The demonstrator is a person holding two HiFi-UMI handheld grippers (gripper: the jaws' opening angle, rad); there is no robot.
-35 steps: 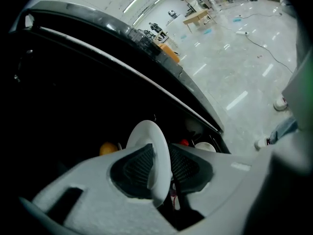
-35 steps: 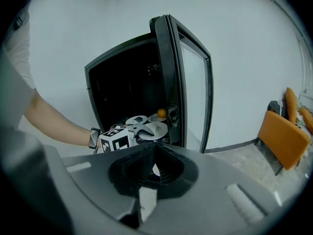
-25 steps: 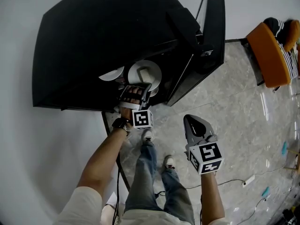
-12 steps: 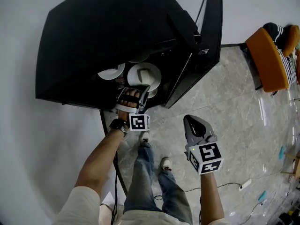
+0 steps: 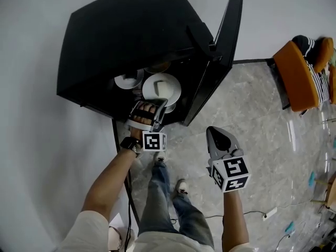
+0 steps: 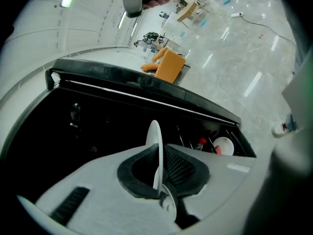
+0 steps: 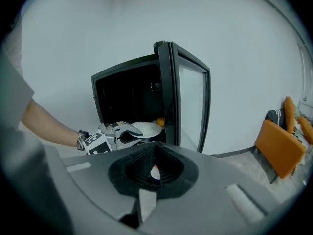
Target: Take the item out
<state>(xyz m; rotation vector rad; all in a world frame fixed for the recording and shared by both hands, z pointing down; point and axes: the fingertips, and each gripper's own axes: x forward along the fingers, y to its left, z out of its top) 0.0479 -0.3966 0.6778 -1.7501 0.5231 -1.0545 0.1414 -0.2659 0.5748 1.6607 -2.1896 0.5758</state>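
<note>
A black cabinet (image 5: 131, 41) stood against the white wall (image 5: 283, 14) on a glossy grey stone floor (image 5: 273, 140), with an orange chair (image 5: 294, 75) well apart.

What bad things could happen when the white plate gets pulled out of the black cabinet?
1. The left gripper pinches the white plate only by its thin rim, so it might tip or slip and break on the hard floor.
2. Another white dish sits close beside it on the shelf and could get bumped.
3. The open door stands near on the right; the plate might knock against it.
</note>
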